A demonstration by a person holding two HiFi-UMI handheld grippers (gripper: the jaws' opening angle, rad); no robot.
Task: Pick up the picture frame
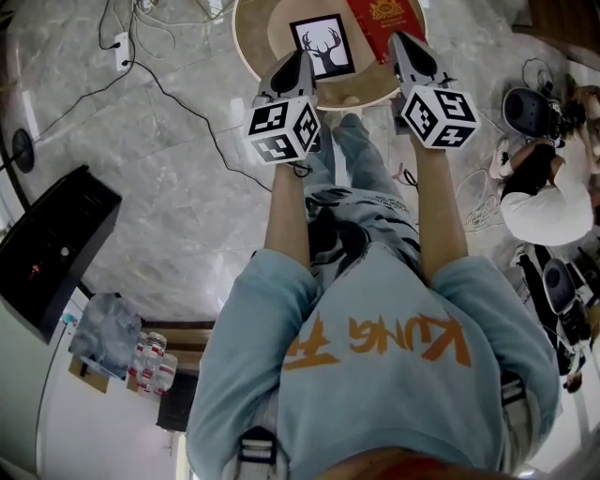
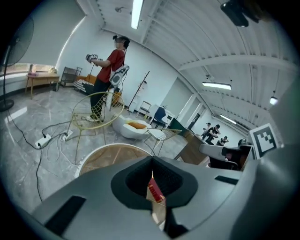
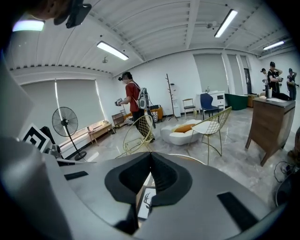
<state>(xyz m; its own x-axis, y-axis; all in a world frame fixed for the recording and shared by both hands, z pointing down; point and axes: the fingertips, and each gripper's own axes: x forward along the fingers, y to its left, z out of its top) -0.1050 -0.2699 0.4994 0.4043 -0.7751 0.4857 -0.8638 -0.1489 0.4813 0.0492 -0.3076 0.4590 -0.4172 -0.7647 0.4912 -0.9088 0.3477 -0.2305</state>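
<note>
Left gripper (image 1: 300,58): jaws pressed together with nothing between them, held above the near edge of the round wooden table (image 1: 246,56).
Right gripper (image 1: 401,42): jaws closed and empty, level with the left one, over the table's right side.
Picture frame (image 1: 323,45): black border, white field with a deer-head silhouette. Lies flat on the table between the two grippers, apart from both.
Red booklet (image 1: 384,19): flat on the table, just right of the frame. It bears a gold emblem, and its print is too small to read.
Power strip (image 1: 122,52) and black cables (image 1: 178,89): on the marble floor (image 1: 169,169), left of the table.
Wire chair (image 3: 213,126): gold-coloured, further off.
Person (image 3: 133,101): red top, standing farther back, apparently holding similar grippers.
</note>
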